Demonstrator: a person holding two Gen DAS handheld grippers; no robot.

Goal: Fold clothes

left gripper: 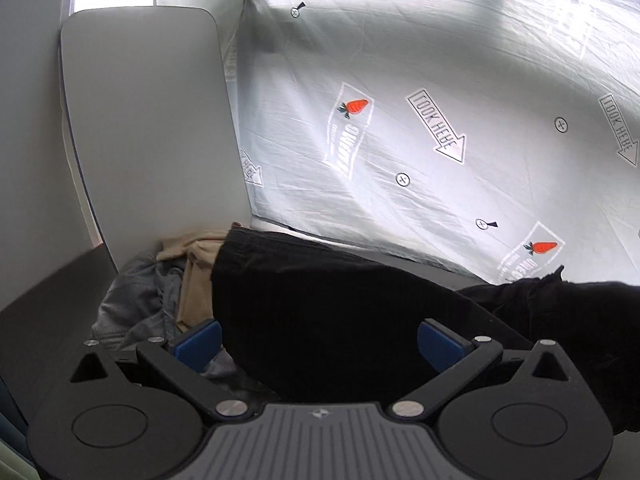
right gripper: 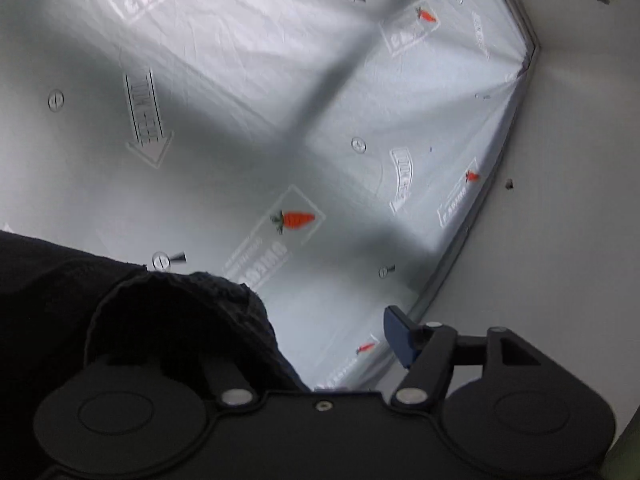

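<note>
Only the left wrist view shows the pile of tan and grey clothes (left gripper: 168, 288) against the white panel (left gripper: 148, 128); the right wrist view shows the sheet's far corner (right gripper: 528, 56) instead. The left gripper (left gripper: 320, 344) stands wide apart, the black garment (left gripper: 320, 320) lying between its blue pads without being pinched. The right gripper (right gripper: 280, 344) is also apart, the black garment (right gripper: 160, 320) draped over its left finger.

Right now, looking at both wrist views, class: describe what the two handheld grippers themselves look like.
Both are black plastic: the left gripper and right gripper have blue finger pads, angled linkage arms with silver pivot screws, and round discs either side. The left has a ribbed grey centre plate.
</note>
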